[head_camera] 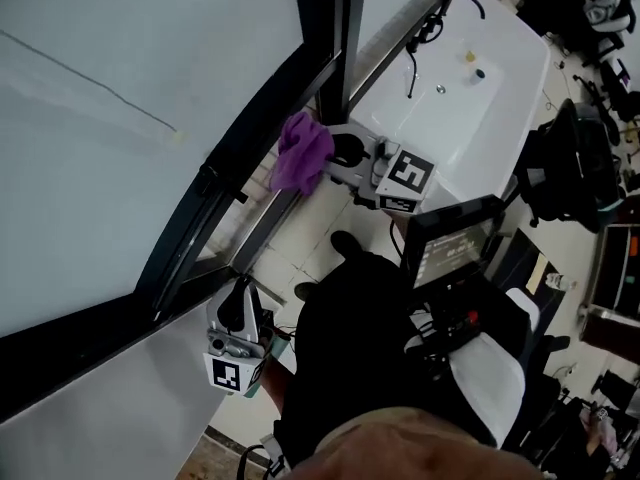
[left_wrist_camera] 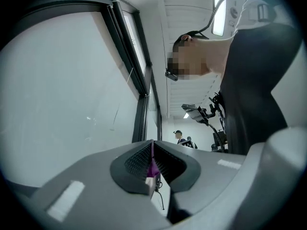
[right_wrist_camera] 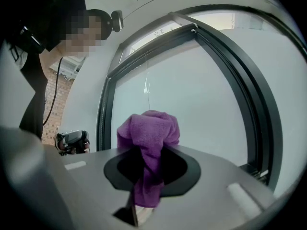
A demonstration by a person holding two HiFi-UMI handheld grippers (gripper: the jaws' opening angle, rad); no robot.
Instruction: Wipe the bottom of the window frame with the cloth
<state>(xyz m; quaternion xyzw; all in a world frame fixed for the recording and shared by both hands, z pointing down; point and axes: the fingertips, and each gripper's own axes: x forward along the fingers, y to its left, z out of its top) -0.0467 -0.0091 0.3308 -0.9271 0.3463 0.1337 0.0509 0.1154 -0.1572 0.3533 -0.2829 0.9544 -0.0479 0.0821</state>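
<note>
The purple cloth [head_camera: 303,153] is bunched in my right gripper [head_camera: 335,155], which is shut on it. In the head view the cloth rests against the dark window frame [head_camera: 250,128], at the rail that runs diagonally beside the glass. In the right gripper view the cloth [right_wrist_camera: 148,133] bulges out over the jaws of the right gripper [right_wrist_camera: 148,152] and hides the fingertips. My left gripper [head_camera: 238,306] sits lower along the same rail, apart from the cloth. Its jaws meet at the tips [left_wrist_camera: 152,145] and hold nothing; a sliver of purple shows through the gap behind them.
A white table [head_camera: 470,98] with cables stands just right of the right gripper. A dark screen [head_camera: 455,248] and the person's dark clothing [head_camera: 370,348] fill the lower middle. A black chair [head_camera: 575,163] is at the right. A person [left_wrist_camera: 178,135] stands far off.
</note>
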